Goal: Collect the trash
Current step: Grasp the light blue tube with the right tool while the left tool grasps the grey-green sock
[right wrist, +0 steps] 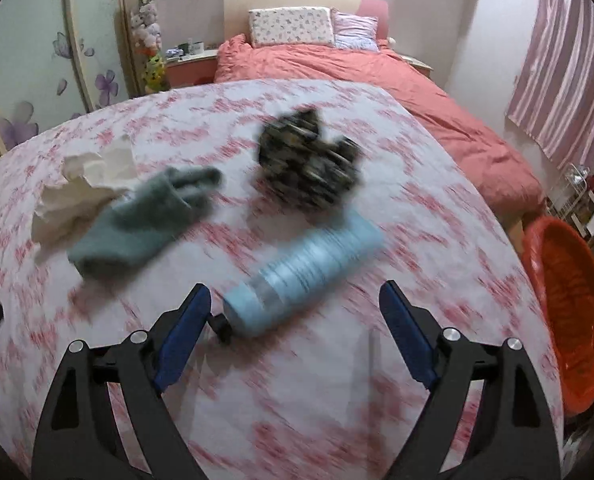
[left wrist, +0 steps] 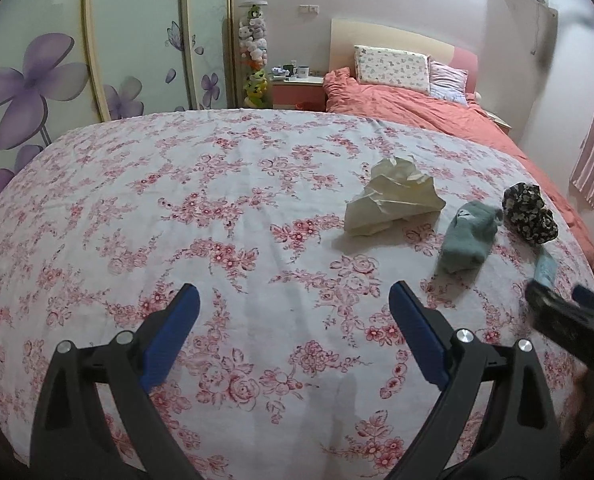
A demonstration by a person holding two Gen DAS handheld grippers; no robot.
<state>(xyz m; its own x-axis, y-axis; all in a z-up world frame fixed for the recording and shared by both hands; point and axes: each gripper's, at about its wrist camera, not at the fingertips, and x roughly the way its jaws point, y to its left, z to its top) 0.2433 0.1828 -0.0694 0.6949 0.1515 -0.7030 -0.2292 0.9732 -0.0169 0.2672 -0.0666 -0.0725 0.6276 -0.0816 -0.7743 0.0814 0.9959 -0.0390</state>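
Note:
On the floral bedsheet (left wrist: 217, 208) lie a crumpled cream paper (left wrist: 393, 200), a grey-green sock (left wrist: 467, 240), a dark flowered cloth ball (left wrist: 531, 216) and a pale blue bottle (right wrist: 301, 272). My left gripper (left wrist: 295, 304) is open over bare sheet, well to the left of the paper. My right gripper (right wrist: 295, 304) is open just short of the bottle, whose cap end lies between the jaws with no pad touching it. The right wrist view is blurred. The paper (right wrist: 81, 192), sock (right wrist: 145, 220) and cloth ball (right wrist: 309, 164) lie beyond the bottle.
An orange bin (right wrist: 569, 320) stands off the bed's right edge. A salmon duvet (left wrist: 417, 108) and pillows (left wrist: 393, 68) lie at the far end. A flower-printed wardrobe (left wrist: 37, 80) lines the left wall, a striped curtain (right wrist: 569, 80) the right.

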